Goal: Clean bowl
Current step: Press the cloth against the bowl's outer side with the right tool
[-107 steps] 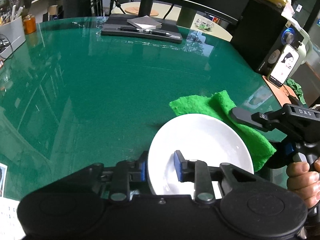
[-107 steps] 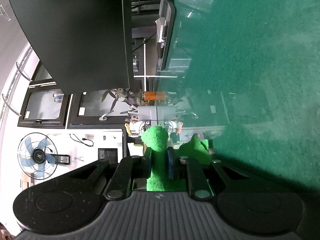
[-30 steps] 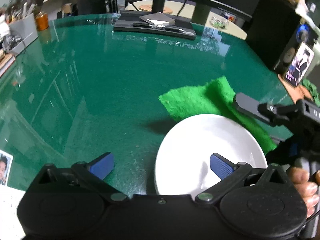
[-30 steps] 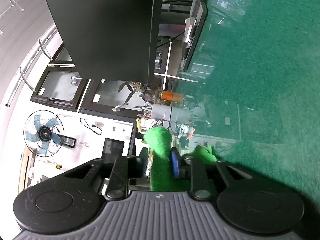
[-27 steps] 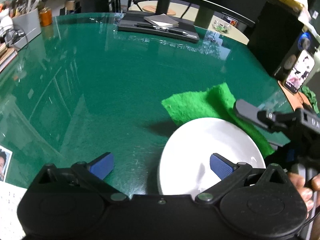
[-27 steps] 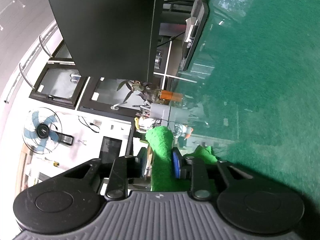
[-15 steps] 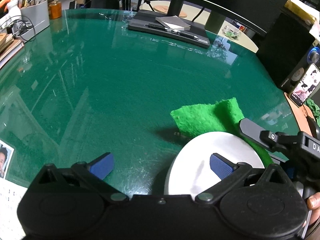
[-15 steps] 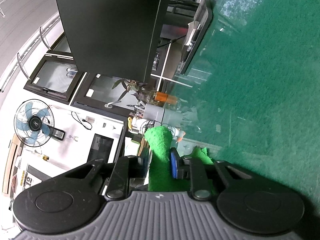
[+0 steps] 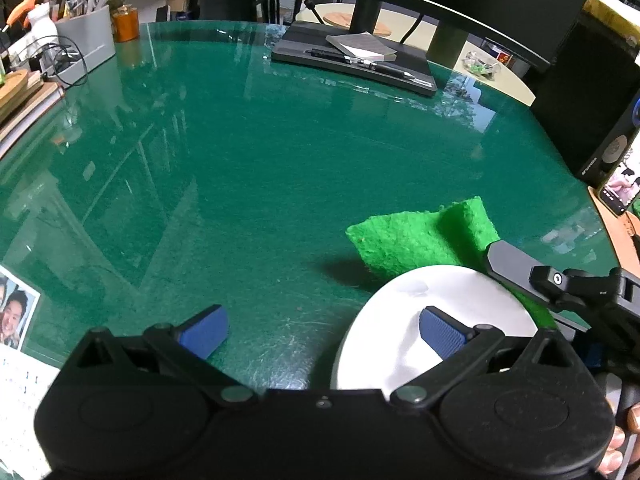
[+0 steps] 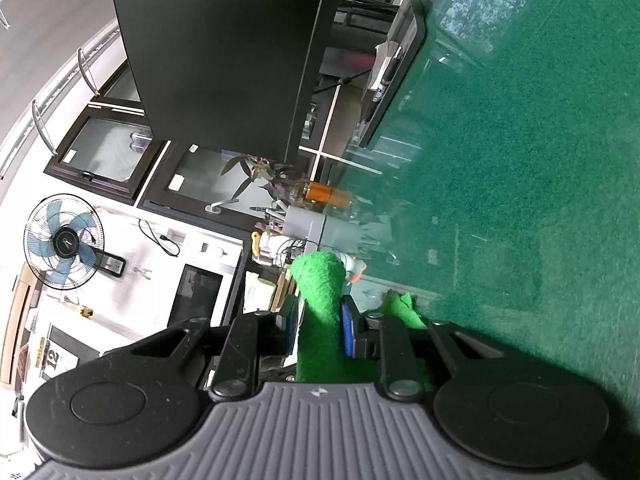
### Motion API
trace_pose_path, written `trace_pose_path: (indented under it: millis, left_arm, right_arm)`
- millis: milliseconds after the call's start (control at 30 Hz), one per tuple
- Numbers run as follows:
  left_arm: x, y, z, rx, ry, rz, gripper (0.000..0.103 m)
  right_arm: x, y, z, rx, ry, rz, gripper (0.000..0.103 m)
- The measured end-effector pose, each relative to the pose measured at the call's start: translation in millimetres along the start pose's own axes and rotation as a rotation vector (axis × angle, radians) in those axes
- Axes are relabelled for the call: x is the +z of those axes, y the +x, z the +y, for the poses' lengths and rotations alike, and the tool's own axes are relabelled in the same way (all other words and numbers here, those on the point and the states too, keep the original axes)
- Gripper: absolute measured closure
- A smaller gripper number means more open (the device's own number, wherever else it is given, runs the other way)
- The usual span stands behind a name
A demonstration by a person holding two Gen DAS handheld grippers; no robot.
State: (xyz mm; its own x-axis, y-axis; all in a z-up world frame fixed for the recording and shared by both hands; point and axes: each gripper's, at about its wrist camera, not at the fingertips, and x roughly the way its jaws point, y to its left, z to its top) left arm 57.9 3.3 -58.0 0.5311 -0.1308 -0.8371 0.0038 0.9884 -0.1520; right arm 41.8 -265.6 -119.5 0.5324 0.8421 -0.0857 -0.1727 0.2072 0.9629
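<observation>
Left gripper (image 9: pixel 322 330) jaws gape wide, empty; unheld bowl (image 9: pixel 436 320) may slide when the right gripper (image 10: pixel 320 330), clamping the cloth (image 10: pixel 324 320), wipes.

We see a round, glossy dark-green glass-topped table (image 9: pixel 248 152) filling most of the left wrist frame. Directly on it, at lower right, rests a white shallow ceramic bowl (image 9: pixel 400 320). At top centre sits a flat black monitor base (image 9: pixel 400 68). At upper left stand a grey plastic desk organiser (image 9: pixel 86 46) and a small orange jar (image 9: pixel 126 28). A printed photograph (image 9: pixel 14 312) lies at the lower left edge, and a smartphone (image 9: pixel 622 190) leans at far right.
</observation>
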Motion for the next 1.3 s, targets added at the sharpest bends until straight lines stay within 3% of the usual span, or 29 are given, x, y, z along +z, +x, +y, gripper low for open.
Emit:
trace_pose_path:
  millis: [1300]
  left_arm:
    - [3.6, 0.2, 3.8, -0.015, -0.009, 0.004, 0.0]
  right_arm:
    - [-1.7, -0.2, 0.0, -0.017, -0.011, -0.005, 0.08]
